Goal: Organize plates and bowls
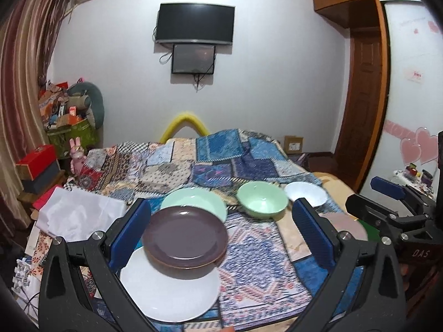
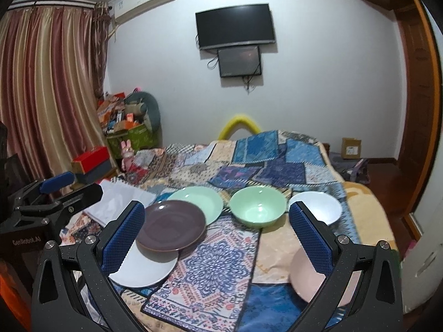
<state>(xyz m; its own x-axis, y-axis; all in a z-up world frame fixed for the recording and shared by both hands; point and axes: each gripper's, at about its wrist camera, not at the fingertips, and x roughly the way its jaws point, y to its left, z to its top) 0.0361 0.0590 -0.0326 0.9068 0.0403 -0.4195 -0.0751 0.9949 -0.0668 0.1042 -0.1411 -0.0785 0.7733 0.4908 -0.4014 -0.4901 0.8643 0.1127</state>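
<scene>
A purple plate [image 1: 185,238] lies stacked on a white plate [image 1: 169,293] on the quilted bed, partly over a pale green plate [image 1: 199,202]. A green bowl [image 1: 261,199] and a white bowl [image 1: 306,192] sit further right, and a pink bowl [image 2: 307,276] lies near the front right. My left gripper [image 1: 221,232] is open and empty, hovering over the plate stack. My right gripper [image 2: 217,232] is open and empty, between the plates [image 2: 171,228] and the pink bowl; the green bowl [image 2: 257,204] and white bowl [image 2: 318,206] lie beyond it.
The patchwork quilt [image 1: 221,163] covers the bed. A white cloth [image 1: 77,210] lies left of the plates. Boxes and clutter [image 1: 63,116] stand by the curtain at left. A wooden door [image 1: 362,105] and a cardboard box [image 1: 293,144] are at right.
</scene>
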